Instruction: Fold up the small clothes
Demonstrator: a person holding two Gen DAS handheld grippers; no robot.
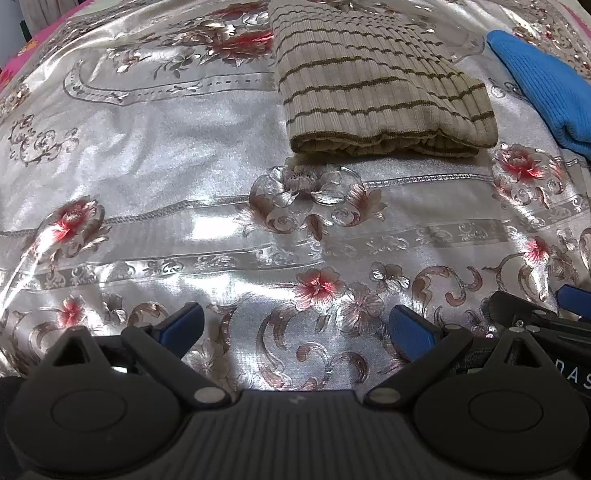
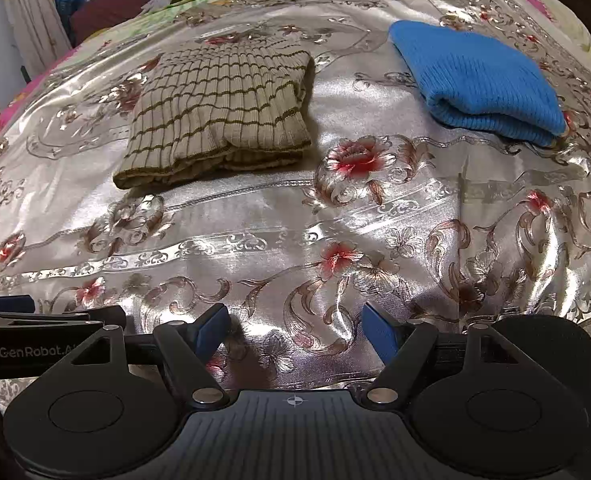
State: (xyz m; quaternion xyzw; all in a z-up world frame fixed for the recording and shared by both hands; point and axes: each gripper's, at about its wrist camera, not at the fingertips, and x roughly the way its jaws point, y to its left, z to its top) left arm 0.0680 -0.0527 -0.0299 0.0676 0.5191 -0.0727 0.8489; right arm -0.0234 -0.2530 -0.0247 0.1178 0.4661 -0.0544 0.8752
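Ribbed striped beige garment (image 1: 379, 84) lay folded at twelve o'clock, blue knit (image 2: 479, 80) at two; left gripper (image 1: 295, 328) and right gripper (image 2: 295, 332) gaped wide, empty, above glossy floral cloth (image 1: 155, 184).

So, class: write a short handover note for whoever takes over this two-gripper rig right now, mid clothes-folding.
Left gripper: open, empty, low over the shiny floral bedcover.
Right gripper: open, empty, beside the left one.
Beige ribbed garment with brown stripes: folded, lying ahead, towards the left.
Bright blue knitted garment: folded, apart from it, further right.
Done: both garments in view look folded.
Left: no unfolded item in view; check outside the frame.
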